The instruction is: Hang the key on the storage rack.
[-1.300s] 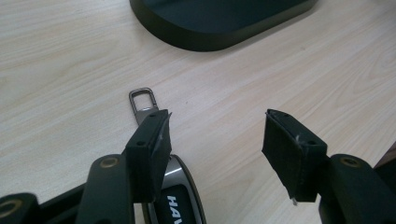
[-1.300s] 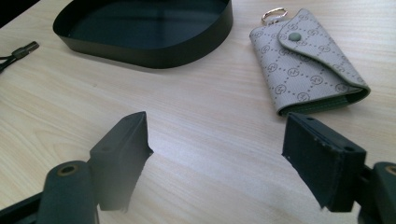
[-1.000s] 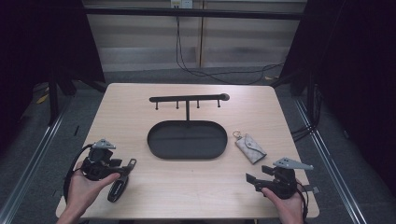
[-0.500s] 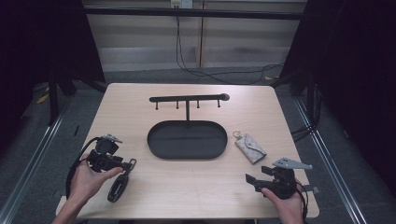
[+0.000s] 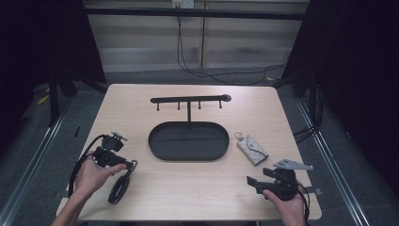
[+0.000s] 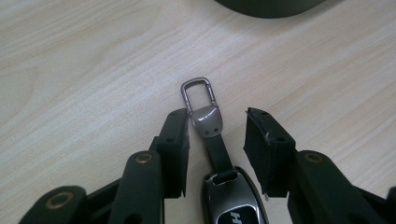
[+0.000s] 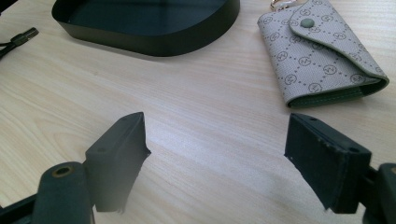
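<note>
Tray (image 5: pixel 188 141) one, key fob (image 6: pixel 232 196) one, pouch (image 5: pixel 252 149) one

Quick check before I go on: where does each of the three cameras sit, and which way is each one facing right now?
High view: above the near edge, looking forward and down on the pale wooden table; both hands with left gripper and right gripper.
Left gripper view: rides the left gripper, looking down at the black car key fob with metal clip; open jaws.
Right gripper view: low, facing the grey patterned key pouch; open jaws.
Shared: black oval tray.
</note>
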Available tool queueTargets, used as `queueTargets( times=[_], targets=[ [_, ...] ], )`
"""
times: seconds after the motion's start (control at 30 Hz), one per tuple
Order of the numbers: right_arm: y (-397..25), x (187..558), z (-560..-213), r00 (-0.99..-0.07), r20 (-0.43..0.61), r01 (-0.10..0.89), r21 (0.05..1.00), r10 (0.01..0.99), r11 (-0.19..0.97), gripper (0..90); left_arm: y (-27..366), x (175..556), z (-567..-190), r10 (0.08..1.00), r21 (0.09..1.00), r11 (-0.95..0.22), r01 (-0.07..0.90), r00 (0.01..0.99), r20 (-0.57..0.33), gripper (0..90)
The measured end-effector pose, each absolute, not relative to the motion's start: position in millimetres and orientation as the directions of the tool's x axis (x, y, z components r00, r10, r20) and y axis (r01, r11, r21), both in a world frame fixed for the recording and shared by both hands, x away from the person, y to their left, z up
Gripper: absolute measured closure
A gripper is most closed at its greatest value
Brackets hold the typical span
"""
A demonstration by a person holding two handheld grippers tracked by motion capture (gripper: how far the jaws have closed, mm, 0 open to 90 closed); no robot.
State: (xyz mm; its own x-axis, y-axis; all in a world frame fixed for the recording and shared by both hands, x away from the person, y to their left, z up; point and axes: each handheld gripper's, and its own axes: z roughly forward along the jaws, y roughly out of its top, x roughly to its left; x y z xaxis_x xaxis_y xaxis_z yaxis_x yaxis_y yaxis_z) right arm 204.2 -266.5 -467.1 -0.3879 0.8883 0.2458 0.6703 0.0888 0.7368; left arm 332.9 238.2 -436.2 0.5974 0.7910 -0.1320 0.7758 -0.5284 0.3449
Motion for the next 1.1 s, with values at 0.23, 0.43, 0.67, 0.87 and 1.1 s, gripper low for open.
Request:
queueTargets(
  times=[0.23,0.43,0.67,0.87,1.1],
  targets=[
    [-266.8,203.4,-466.5,-0.381,0.246,0.671,0.736,0.891,0.084,21.0,231.0,341.0,-441.0,0.796,0.305,-0.545,0.781,0.596,-0.103,63.8],
    [-266.5,204.0,-467.2,-0.384,0.244,0.673,0.734,0.890,0.090,21.0,228.5,345.1,-445.7,0.791,0.277,-0.557,0.783,0.602,-0.112,63.3],
    [-266.3,204.4,-467.6,-0.380,0.245,0.678,0.730,0.892,0.088,21.0,223.2,349.0,-452.0,0.795,0.238,-0.564,0.791,0.598,-0.105,63.2],
    [-266.4,205.6,-468.4,-0.381,0.253,0.684,0.725,0.889,0.086,21.0,215.0,348.6,-454.7,0.777,0.201,-0.601,0.774,0.625,-0.082,67.2],
    [-265.8,205.4,-468.6,-0.385,0.253,0.684,0.724,0.888,0.090,21.0,211.5,351.5,-459.4,0.781,0.169,-0.607,0.777,0.622,-0.058,68.8]
  ],
)
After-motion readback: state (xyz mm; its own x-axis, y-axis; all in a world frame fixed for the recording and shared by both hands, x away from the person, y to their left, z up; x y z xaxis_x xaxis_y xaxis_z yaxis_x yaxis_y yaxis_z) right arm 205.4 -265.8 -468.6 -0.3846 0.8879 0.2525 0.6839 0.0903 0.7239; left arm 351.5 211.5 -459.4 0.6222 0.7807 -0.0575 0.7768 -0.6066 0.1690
